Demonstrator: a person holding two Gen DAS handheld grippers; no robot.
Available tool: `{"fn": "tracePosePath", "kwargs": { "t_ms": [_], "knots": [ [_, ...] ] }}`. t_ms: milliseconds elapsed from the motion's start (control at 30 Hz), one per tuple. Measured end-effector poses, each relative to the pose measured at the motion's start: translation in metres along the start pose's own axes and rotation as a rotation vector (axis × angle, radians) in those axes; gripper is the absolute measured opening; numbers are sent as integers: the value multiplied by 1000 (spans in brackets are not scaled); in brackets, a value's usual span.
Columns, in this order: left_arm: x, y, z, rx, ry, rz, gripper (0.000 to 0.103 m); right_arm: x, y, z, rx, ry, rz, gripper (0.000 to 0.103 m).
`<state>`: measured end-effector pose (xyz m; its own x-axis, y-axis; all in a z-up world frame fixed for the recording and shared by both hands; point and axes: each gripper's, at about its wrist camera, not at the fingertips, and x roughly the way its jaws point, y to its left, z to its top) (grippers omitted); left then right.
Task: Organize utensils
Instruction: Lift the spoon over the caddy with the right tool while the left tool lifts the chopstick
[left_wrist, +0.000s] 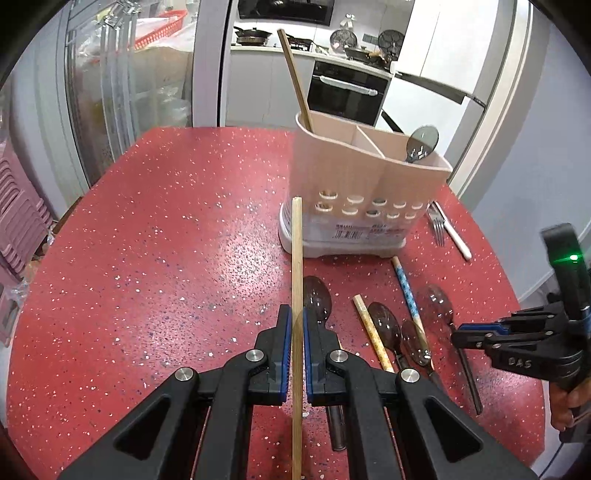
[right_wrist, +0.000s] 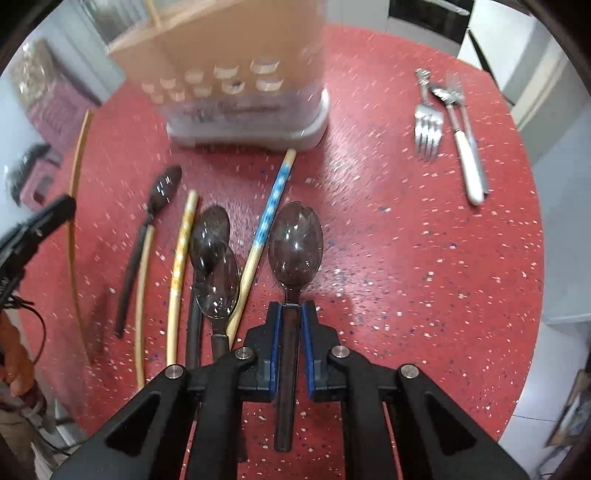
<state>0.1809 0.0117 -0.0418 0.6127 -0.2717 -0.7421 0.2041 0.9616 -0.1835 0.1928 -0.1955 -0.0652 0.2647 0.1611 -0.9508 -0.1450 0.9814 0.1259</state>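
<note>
Left wrist view: kitchen at the far side, with built-in oven (left_wrist: 347, 92), stove with pans and a sliding glass door on the left. Nearer, filling most of the frame, red speckled table (left_wrist: 155, 266), glossy, rounded at its edges. Standing on it at far right, beige utensil holder (left_wrist: 364, 192), perforated low down, divided into compartments; one wooden chopstick (left_wrist: 295, 79) leaning in the left compartment, one dark spoon (left_wrist: 421, 144) in the right. Lying near the holder on the table: dark translucent spoons, patterned chopsticks, and at far right a fork (right_wrist: 428, 127) beside a white-handled knife (right_wrist: 467, 155). Left gripper (left_wrist: 296, 328) clenched on a plain wooden chopstick (left_wrist: 296, 258), held above the table and pointing toward the holder. Right gripper (right_wrist: 291, 332) clamped on the handle of a translucent dark spoon (right_wrist: 294, 249), bowl forward, just right of the other spoons.
</note>
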Motion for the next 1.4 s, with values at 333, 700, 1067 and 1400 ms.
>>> {"fn": "tracePosePath", "kwargs": {
  "t_ms": [333, 700, 1067, 1400],
  "knots": [
    [-44, 0, 7, -19, -89, -22, 29, -87, -13, -25, 10, -290, 83, 12],
    [-95, -19, 54, -16, -224, -77, 29, -134, 7, 8, -23, -444, 150, 12],
    [-126, -25, 136, -25, -370, -67, 29, -159, 9, 66, -31, -538, 173, 12],
    [-106, -27, 197, -58, -447, -36, 29, -150, 7, 127, 1, -614, 179, 12]
  ]
}}
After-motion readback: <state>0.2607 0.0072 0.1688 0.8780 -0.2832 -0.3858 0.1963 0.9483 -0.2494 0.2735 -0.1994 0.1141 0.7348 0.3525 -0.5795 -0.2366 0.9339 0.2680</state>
